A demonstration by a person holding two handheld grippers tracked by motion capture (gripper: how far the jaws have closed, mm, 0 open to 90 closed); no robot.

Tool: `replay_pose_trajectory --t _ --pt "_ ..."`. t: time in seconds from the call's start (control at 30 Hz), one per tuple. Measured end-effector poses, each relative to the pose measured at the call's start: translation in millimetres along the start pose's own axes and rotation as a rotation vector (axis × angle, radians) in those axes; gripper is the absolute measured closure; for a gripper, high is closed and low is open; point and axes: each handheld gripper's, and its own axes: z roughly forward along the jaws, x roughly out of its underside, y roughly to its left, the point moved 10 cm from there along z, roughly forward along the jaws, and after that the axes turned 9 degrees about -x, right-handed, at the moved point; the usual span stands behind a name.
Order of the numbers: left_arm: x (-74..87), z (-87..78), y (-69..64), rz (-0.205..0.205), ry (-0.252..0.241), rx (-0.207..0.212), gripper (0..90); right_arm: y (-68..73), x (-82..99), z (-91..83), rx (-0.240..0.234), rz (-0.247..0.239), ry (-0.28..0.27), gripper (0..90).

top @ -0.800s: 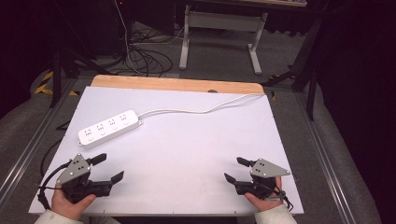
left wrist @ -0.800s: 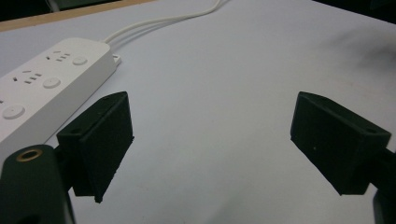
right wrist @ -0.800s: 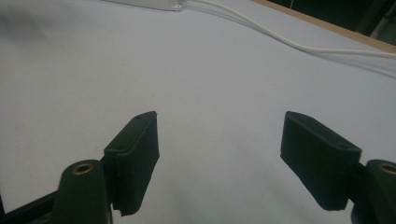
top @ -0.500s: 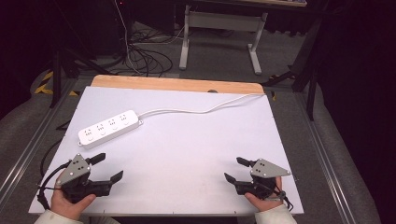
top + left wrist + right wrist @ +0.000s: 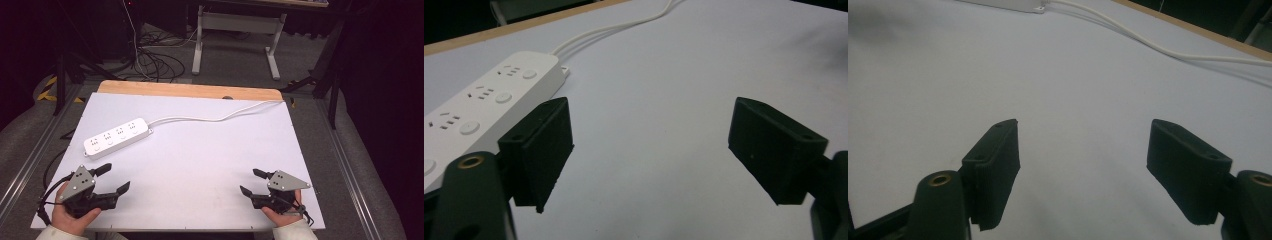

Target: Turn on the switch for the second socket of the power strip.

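Observation:
A white power strip (image 5: 117, 137) lies at the left of the white table top (image 5: 200, 150), and its white cable (image 5: 215, 118) runs off toward the back right. My left gripper (image 5: 114, 178) rests near the front left corner, open and empty, a short way in front of the strip. In the left gripper view the strip (image 5: 484, 100) lies just beyond the left jaw, between open jaws (image 5: 649, 150) is bare table. My right gripper (image 5: 251, 181) sits near the front right edge, open with nothing between its fingers. The right gripper view (image 5: 1083, 170) has the cable (image 5: 1148, 42) far ahead.
A wooden strip (image 5: 190, 90) edges the table's far side. Metal rails (image 5: 30, 155) run along both sides. Beyond the table stand a desk frame (image 5: 235, 30) and tangled floor cables (image 5: 150, 60).

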Motion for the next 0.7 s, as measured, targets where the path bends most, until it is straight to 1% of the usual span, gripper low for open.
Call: replay_pose_trajectory --t 0.07,0.1,0.17,0.23,0.27,0.3,0.33,0.43,0.53,0.6,0.7 --pt "-0.7 -0.5 0.0 0.011 -0.003 0.003 21.1 0.0 -0.2 -0.1 0.000 -0.001 -0.001 29.9" --pt "-1.4 -0.4 -0.2 0.006 -0.005 0.002 21.7 -0.1 -0.1 0.0 -0.001 -0.001 0.000 29.9" --pt "-1.7 -0.4 -1.1 0.013 0.001 0.004 20.9 -0.3 0.0 0.4 0.000 -0.005 0.002 29.9" --pt "-2.3 0.3 -3.6 0.011 0.014 0.022 23.0 0.0 0.1 0.6 -0.002 -0.006 0.003 29.9" --pt "-3.0 0.8 -3.7 0.022 0.023 0.026 23.3 -0.1 0.2 1.0 -0.001 -0.005 0.003 29.9" --pt "-3.9 0.9 -4.7 0.017 0.026 0.028 23.3 0.1 0.8 1.3 -0.001 -0.002 0.007 29.9" --pt "-5.1 0.8 -4.2 0.023 0.029 0.027 24.1 -0.1 1.0 1.8 0.000 -0.004 0.010 29.9" --pt "-8.6 -0.3 -1.7 0.010 0.035 0.026 27.3 0.6 0.9 2.7 -0.002 -0.009 0.012 30.0" --pt "-10.1 -0.5 1.6 -0.001 0.053 0.026 29.5 0.9 0.8 2.7 -0.004 -0.009 0.012 30.0" --pt "-10.8 -0.9 3.8 -0.010 0.066 0.021 30.8 1.2 1.2 2.9 -0.004 -0.006 0.015 30.0" --pt "-12.5 -2.4 8.0 -0.013 0.081 0.009 33.3 1.4 1.4 3.7 -0.006 -0.006 0.016 30.0"
